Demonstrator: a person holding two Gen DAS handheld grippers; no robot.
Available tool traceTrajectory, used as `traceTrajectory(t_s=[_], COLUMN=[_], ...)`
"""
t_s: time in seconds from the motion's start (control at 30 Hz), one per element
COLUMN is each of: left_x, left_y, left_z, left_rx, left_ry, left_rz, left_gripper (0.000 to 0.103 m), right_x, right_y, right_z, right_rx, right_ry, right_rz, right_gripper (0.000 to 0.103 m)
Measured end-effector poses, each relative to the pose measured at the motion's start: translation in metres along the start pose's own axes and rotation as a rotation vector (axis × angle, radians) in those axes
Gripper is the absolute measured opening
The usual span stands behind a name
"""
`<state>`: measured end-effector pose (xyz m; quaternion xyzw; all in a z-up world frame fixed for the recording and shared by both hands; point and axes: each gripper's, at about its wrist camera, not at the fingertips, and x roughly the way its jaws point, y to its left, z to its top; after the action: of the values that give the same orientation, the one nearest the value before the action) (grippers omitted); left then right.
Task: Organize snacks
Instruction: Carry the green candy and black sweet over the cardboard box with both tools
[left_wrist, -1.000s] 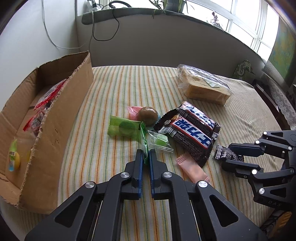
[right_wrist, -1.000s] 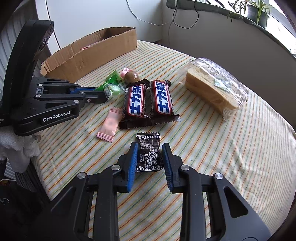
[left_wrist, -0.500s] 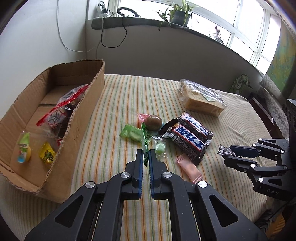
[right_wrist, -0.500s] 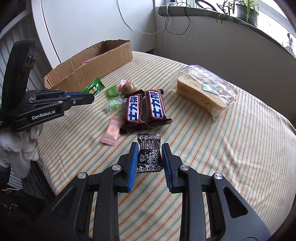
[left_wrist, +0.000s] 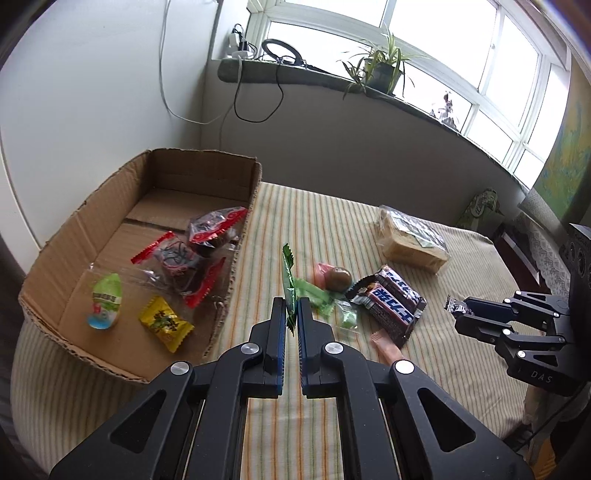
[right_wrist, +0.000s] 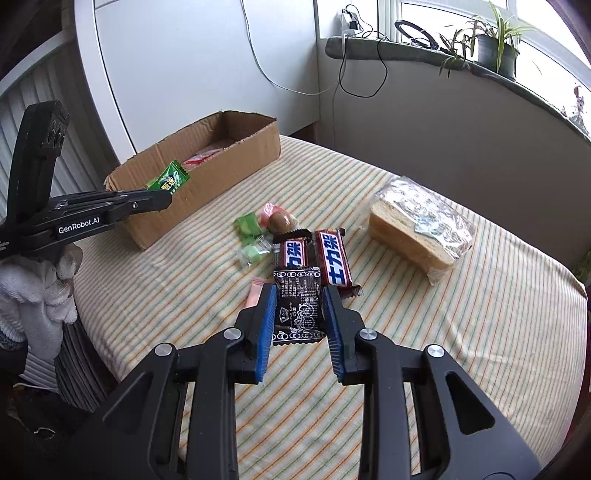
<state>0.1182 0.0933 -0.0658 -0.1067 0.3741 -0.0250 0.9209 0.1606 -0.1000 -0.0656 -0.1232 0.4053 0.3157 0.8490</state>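
Step in hand: carrying to the box. Left hand-held gripper (left_wrist: 291, 314) is clamped on a green sachet (left_wrist: 288, 284), held clear of the desk (right_wrist: 461, 332) near the cardboard box (left_wrist: 236, 258) rim. Right hand-held gripper (right_wrist: 300, 306) is clamped on a black candy packet (right_wrist: 297, 306), also lifted. Next: get the sachet over the box, release, then the packet. Box holds about 4 snacks. On the desk: 2 chocolate bars (right_wrist: 325, 258), 1 bread pack (right_wrist: 417, 229), 1 pink wafer (left_wrist: 386, 345).
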Motion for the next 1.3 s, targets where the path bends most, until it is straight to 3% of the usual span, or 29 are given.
traceTrajectory(t_s=[0.7,1.3], left_x=[-0.029,-0.021], left_y=[0.08,0.134], left_z=[0.012,0.019], left_rx=[-0.069,-0.139], left_ry=[-0.071,-0.059], left_rz=[0.098,0.107], left_gripper=[0.005,0.005], right_x=[0.024,0.077], right_y=[0.085,0.15], right_z=[0.067,0.107], right_rx=[-0.097,-0.157], right_ry=[-0.037,-0.004], right_rz=[0.1,0.16], right_gripper=[0.027,0.027])
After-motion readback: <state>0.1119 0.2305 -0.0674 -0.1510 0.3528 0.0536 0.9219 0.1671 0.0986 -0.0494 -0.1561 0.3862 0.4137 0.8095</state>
